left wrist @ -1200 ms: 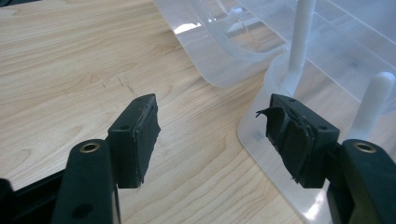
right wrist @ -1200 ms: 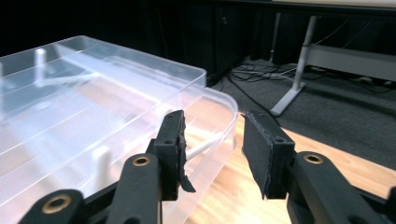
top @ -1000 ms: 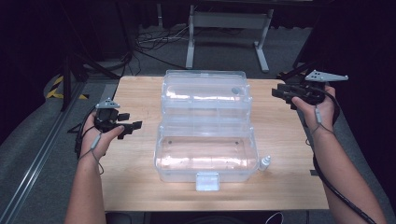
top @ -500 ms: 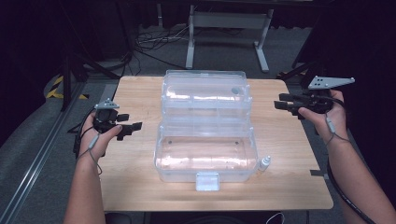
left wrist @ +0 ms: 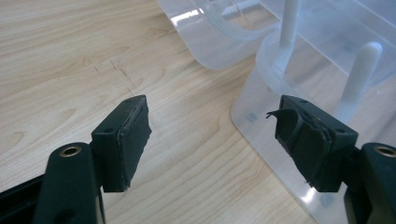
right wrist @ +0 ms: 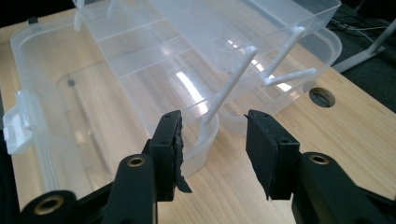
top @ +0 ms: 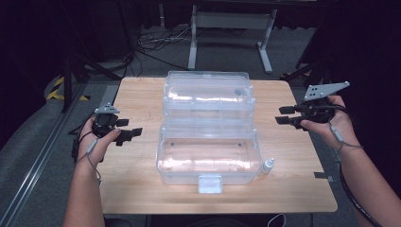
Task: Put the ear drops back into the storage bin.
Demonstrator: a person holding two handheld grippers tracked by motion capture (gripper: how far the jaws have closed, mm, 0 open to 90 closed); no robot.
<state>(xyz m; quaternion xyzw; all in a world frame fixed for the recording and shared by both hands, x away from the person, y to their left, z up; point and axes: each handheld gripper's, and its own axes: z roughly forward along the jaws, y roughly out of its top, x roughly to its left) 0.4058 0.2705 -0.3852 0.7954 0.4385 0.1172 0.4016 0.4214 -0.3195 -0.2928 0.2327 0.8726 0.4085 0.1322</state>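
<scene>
Right gripper (top: 283, 115) shifted outward — jaws opening, empty

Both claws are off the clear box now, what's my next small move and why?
Probably bring the right claw in toward the small bottle beside the open clear box. Both claws, left claw too, stand open and empty, and the bottle sits outside the box near its front right corner.

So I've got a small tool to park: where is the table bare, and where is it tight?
Bare wood lies left of the clear plastic box, around the left gripper, and along the table's near edge. Right of the box there is a free strip by the right gripper, apart from a small bottle at the box's near right corner. The middle is crowded.
</scene>
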